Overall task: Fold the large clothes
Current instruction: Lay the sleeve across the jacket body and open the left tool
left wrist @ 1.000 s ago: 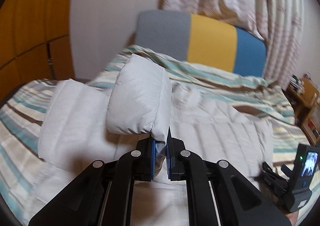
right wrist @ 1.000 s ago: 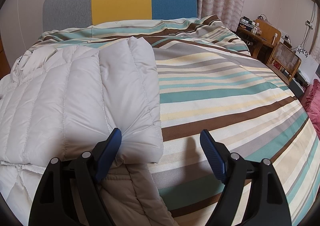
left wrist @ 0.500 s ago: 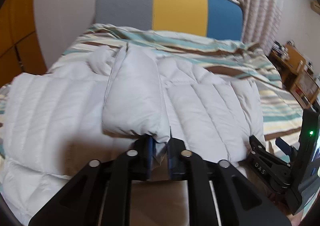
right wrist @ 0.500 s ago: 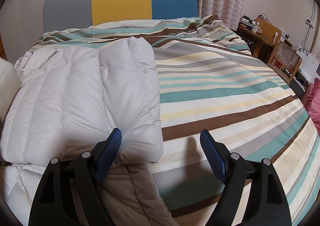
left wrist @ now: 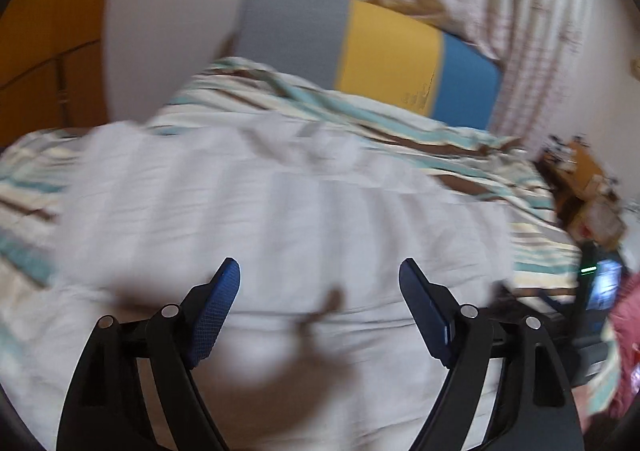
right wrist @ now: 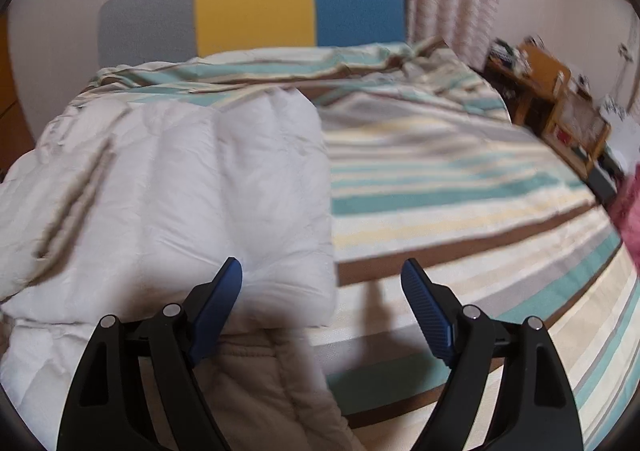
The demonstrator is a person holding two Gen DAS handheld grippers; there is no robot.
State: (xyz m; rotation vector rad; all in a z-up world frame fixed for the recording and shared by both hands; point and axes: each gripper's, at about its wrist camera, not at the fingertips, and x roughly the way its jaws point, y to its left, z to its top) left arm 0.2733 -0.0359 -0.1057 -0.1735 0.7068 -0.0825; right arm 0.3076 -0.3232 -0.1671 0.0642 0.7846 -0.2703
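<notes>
My left tool (left wrist: 319, 271) was opening, its blue pads spreading wide with nothing pinched between them, only the white down jacket (left wrist: 280, 211) lying below on the bed (left wrist: 532, 251). The left view was blurred, so I could not tell exactly how the sleeve lay, but the jacket looked spread flat across the striped cover, which I judged was why letting go made sense here: a padded fold stays down only if it is laid on the body of the garment.

My right tool (right wrist: 322, 275) stood spread too, gripping nothing. Its left pad hovered at the near corner of the folded right side of the jacket (right wrist: 180, 191), the other pad over bare striped bedding. I judged it was parked there to be ready to steady that puffy edge against springing back.
</notes>
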